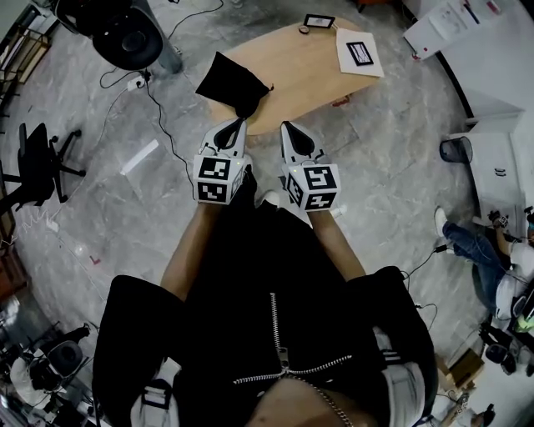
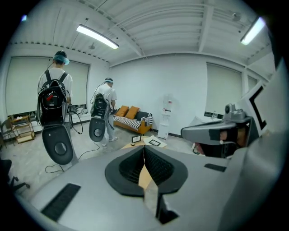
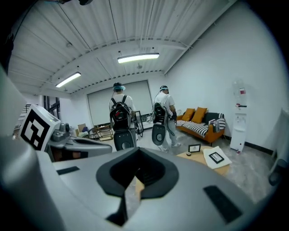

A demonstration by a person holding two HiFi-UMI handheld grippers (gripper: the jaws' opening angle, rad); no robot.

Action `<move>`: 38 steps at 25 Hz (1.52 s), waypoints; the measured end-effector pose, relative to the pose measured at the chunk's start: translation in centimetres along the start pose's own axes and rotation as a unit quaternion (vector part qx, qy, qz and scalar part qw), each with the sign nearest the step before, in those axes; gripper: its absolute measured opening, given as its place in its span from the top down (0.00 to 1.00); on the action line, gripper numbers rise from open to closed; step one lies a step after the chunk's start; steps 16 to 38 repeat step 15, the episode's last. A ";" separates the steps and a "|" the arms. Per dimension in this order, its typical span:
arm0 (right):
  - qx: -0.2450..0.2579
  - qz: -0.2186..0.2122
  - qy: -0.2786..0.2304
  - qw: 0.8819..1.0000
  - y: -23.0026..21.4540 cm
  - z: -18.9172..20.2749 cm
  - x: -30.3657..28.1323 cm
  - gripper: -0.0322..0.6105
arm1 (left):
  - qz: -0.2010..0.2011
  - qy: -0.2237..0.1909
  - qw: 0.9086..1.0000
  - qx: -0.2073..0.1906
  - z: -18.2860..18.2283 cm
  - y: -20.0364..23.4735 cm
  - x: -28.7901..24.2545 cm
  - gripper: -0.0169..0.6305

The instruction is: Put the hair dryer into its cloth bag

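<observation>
A black cloth bag [image 1: 234, 85] lies on the near left end of the wooden table [image 1: 309, 71], its neck pointing toward me. No hair dryer shows in any view. My left gripper [image 1: 236, 125] hangs in the air just short of the table edge, below the bag, with its jaws shut and nothing between them. Beside it, my right gripper [image 1: 288, 127] is also shut and empty. In the left gripper view the closed jaws of the left gripper [image 2: 144, 149] point at the table; the right gripper view shows the right gripper [image 3: 135, 155] shut too.
A white sheet with a dark frame [image 1: 360, 52] and a small picture frame [image 1: 319, 21] sit at the table's far end. On the floor are a black office chair [image 1: 37, 167], cables and a waste bin [image 1: 455, 150]. Two people with backpacks [image 2: 54, 99] stand near an orange sofa [image 2: 133, 118].
</observation>
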State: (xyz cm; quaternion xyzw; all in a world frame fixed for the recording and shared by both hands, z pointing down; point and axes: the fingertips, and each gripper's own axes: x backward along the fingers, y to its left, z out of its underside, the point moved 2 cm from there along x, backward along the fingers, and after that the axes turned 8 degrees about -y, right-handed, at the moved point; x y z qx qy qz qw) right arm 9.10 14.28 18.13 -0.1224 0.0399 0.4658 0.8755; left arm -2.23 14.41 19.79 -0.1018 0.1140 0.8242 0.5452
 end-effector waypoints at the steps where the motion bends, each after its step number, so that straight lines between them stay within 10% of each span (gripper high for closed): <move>1: 0.001 -0.001 -0.002 1.000 0.0 0.0 0.3 0.94 | -0.002 -0.001 1.000 -0.001 0.0 -0.3 0.2 0.95; 38: 0.001 -0.008 -0.024 1.000 1.3 -1.0 2.1 0.94 | -0.008 -0.002 1.000 0.002 0.8 -1.4 2.0 0.95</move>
